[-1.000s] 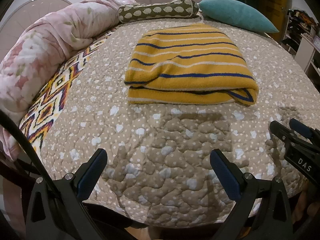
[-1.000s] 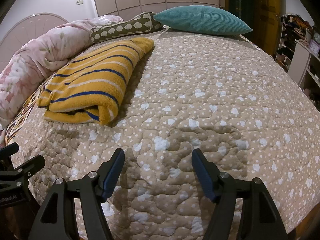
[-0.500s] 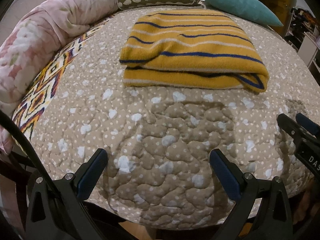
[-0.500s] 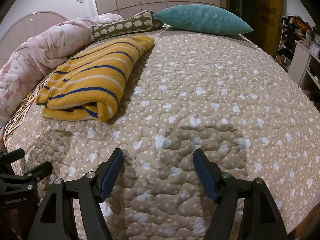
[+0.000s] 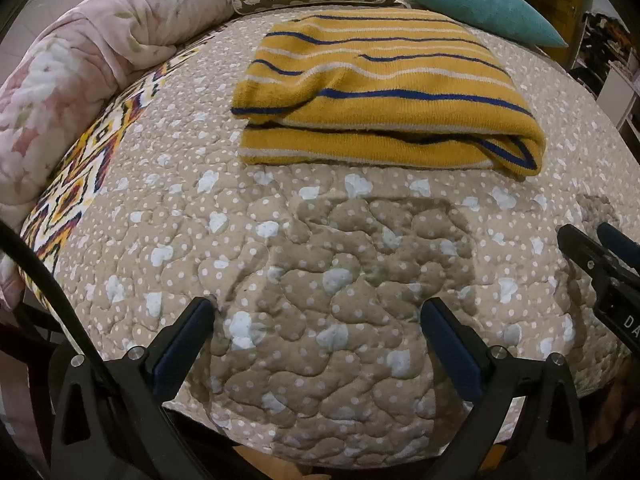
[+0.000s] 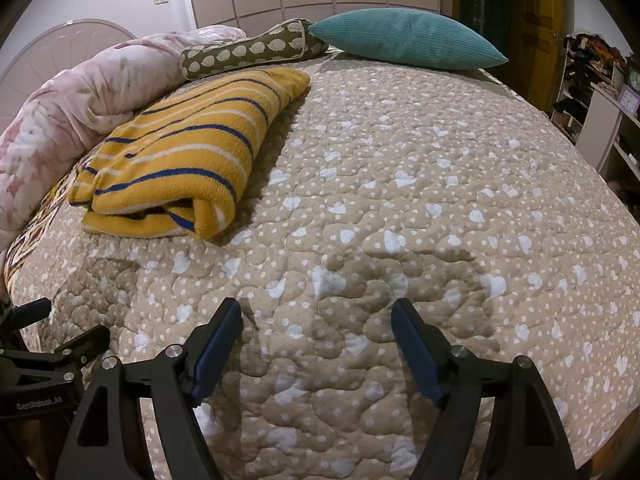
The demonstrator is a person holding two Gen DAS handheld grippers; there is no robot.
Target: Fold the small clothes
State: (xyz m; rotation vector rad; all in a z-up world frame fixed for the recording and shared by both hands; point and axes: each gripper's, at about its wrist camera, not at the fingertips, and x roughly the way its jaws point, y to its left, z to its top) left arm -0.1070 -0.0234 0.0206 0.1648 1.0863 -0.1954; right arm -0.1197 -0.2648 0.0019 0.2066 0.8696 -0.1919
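Sweater: your yellow sweater [image 5: 384, 92] with blue and white stripes lay folded into a thick rectangle on the bed, its layered open edge facing your grippers and its rounded fold at the right end in the left wrist view.
Sweater's place: it sat on the far left part of the quilt [image 6: 400, 200], just beside the rolled pink floral duvet [image 5: 80, 64], with its far end near the olive bolster [image 6: 248, 54] printed with pale hedgehogs.
Left gripper: your left gripper [image 5: 316, 320] hung over the near edge of the bed with its jaws spread wide. Nothing but bare quilt showed between the blue pads [image 5: 180, 348], and the left fingertip looked to be at the quilt surface, though contact was hard to judge.
Right gripper: your right gripper [image 6: 316, 320] pointed down at the quilt, well to the right of the sweater. Its jaws were opening, with nothing between them.
Grippers together: each gripper showed at the edge of the other's view, so you held them side by side and apart from the sweater.
Pillow: a teal ribbed pillow [image 6: 404, 40] lay at the far end of the bed, touching the bolster's right end.
Bed edge: a patterned cloth [image 5: 72, 188] in orange, white and dark diamonds showed along the left side, under the duvet.
Room: a wooden door [image 6: 536, 28] and cluttered shelves [image 6: 588, 76] stood on the right.
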